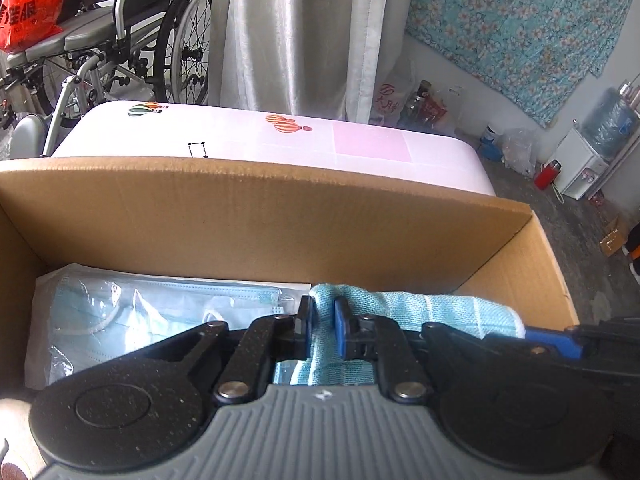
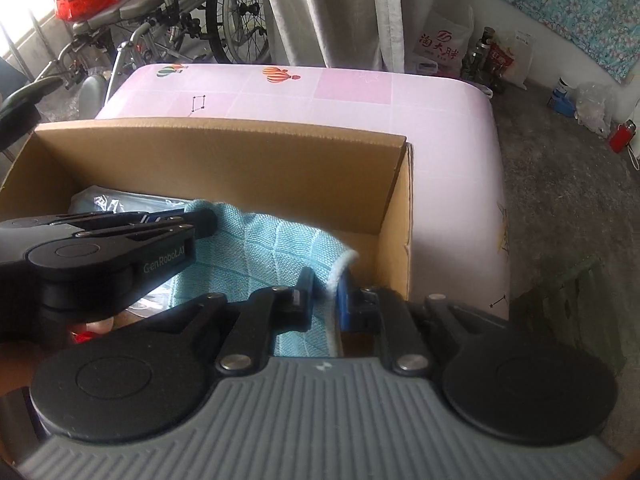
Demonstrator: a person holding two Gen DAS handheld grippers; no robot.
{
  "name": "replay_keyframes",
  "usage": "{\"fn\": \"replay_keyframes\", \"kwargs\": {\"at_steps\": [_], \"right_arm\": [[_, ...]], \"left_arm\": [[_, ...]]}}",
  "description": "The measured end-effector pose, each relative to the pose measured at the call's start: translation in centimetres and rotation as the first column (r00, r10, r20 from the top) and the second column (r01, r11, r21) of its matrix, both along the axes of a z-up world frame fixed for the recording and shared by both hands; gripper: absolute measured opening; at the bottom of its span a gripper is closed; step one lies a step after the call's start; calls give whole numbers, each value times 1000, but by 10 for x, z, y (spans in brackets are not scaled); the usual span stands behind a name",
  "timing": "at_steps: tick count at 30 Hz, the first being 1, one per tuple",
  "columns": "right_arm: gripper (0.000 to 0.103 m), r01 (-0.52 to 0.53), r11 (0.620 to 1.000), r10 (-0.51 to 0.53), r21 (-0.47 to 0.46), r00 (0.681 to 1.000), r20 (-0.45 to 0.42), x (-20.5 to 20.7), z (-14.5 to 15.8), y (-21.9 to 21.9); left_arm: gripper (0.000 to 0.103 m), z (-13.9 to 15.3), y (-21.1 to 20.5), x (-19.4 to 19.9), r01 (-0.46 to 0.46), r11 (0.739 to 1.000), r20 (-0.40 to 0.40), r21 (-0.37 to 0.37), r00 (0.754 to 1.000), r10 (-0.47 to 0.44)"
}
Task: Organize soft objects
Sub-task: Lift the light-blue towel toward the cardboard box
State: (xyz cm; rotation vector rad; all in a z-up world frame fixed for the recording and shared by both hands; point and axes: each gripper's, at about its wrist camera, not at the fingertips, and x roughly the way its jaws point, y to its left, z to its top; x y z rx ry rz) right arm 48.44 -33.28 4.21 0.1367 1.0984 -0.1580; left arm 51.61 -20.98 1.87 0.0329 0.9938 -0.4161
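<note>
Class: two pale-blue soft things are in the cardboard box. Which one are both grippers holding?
The woven blue cloth, pinched by both grippers; the bagged face masks lie untouched beside it.

The left wrist view looks forward from low at the near rim of the cardboard box [image 1: 280, 216], close above its contents. The right wrist view sits higher and further right, looking down into the same box. Both face the pink bed [image 2: 440, 128], curtain [image 1: 296, 36] and wheelchair [image 2: 224, 12], and both show the box's far wall.
</note>
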Motion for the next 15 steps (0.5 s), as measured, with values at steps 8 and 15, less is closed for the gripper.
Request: {"fn": "replay_keyframes", "kwargs": {"at_steps": [8, 15], "right_arm": [[17, -9, 996, 13, -92, 999, 44, 8, -6, 7], [16, -62, 989, 66, -132, 997, 31, 14, -12, 18]], "left_arm": [[1, 8, 14, -3, 40, 998, -2, -48, 999, -40], [1, -28, 11, 2, -16, 1000, -70, -2, 997, 16]]}}
